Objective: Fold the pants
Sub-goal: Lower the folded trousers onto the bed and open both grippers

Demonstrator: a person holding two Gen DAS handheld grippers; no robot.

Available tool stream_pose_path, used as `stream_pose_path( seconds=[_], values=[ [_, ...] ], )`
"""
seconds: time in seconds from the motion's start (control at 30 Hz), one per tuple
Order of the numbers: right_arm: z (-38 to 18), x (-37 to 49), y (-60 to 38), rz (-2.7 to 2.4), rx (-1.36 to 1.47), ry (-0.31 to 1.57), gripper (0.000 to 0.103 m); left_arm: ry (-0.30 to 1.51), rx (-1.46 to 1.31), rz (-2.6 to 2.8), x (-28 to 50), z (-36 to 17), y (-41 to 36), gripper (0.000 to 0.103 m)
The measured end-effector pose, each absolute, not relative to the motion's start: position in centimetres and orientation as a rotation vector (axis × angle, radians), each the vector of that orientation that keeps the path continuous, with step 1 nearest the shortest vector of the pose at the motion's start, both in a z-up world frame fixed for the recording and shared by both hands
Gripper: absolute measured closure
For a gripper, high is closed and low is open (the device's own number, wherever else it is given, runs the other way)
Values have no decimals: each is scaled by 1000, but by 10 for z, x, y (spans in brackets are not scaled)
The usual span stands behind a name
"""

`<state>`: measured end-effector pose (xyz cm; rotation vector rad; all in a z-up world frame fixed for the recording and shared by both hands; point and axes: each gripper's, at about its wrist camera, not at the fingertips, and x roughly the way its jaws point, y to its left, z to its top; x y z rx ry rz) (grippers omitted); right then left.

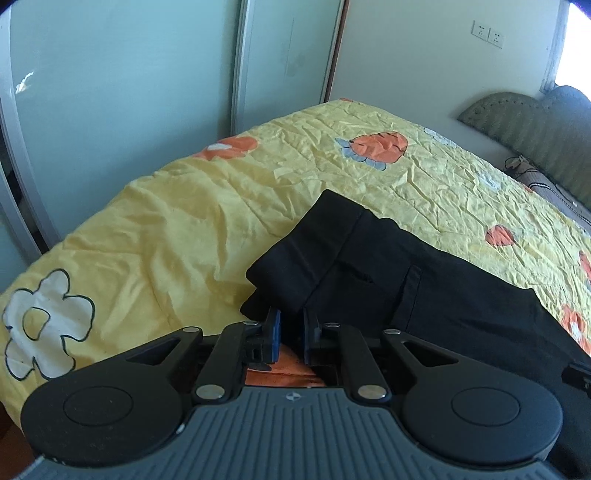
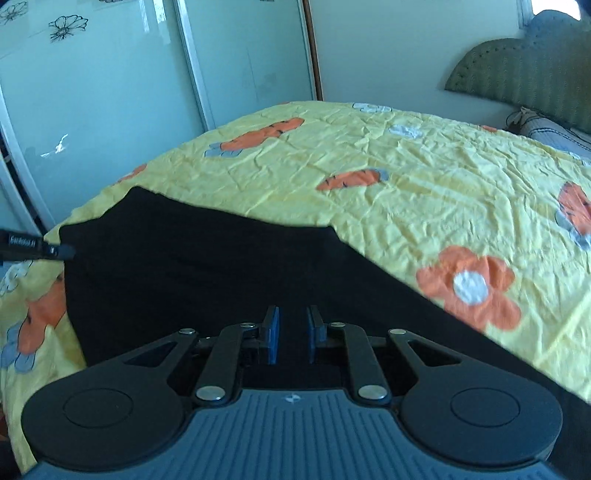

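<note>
Black pants point(image 1: 388, 273) lie on the near side of the bed point(image 1: 184, 206), apparently folded once. Left gripper point(image 1: 291, 334) and right gripper point(image 2: 292, 334) hover spread at its near edge; next, pinch and fold across.

A bed covered by a crumpled yellow bedspread point(image 1: 207, 206) printed with orange carrots and white flowers stretches ahead of the tongs in both views. Beyond it, ahead and to the left, stand pale green sliding wardrobe doors point(image 2: 110, 85). Ahead to the right are a green padded headboard point(image 2: 517, 70) and white wall sockets point(image 1: 487, 33).
</note>
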<state>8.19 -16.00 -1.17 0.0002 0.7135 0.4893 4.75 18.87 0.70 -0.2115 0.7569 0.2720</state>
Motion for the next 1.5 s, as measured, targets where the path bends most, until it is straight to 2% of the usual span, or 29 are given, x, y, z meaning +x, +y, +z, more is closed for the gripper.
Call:
stream_pose_path(
  seconds=[0.07, 0.2, 0.27, 0.37, 0.5, 0.6, 0.77, 0.9, 1.13, 1.17, 1.27, 1.37, 1.4, 1.43, 1.47, 1.5],
  values=[
    [-17, 58, -172, 483, 31, 734, 88, 733, -145, 292, 42, 18, 175, 80],
    [-33, 40, -183, 450, 45, 751, 89, 653, -21, 316, 35, 32, 143, 78],
    [-32, 37, -190, 399, 94, 735, 88, 648, 13, 323, 37, 31, 132, 69],
    [-20, 26, -194, 358, 91, 666, 87, 670, -42, 273, 39, 30, 124, 70],
    [-32, 25, -200, 357, 108, 725, 87, 672, -32, 141, 42, 31, 86, 70],
    [-29, 11, -219, 290, 168, 689, 87, 688, 10, -20, 42, 28, 42, 69],
    [-25, -12, -260, 141, 208, 644, 86, 713, 67, -228, 42, 14, -29, 61],
    [-34, -28, -281, 85, 149, 706, 87, 725, 190, -350, 39, -3, -77, 54],
    [-28, -68, -349, -135, 249, 597, 85, 763, 215, -439, 35, -15, -102, 54],
    [-31, -71, -362, -170, 286, 598, 81, 754, 217, -439, 36, -15, -105, 53],
    [-43, -77, -384, -223, 274, 673, 80, 748, 261, -467, 37, -18, -122, 50],
    [-36, -99, -394, -274, 275, 600, 79, 746, 249, -525, 31, -17, -132, 50],
    [-33, -105, -400, -293, 290, 574, 78, 734, 244, -552, 28, -14, -137, 50],
    [-31, -110, -409, -325, 310, 550, 69, 721, 241, -573, 26, -11, -144, 49],
    [-30, -111, -417, -346, 318, 546, 51, 706, 236, -588, 25, -9, -149, 43],
    [-31, -110, -423, -353, 311, 547, 43, 684, 231, -604, 24, -9, -158, 40]
  ],
)
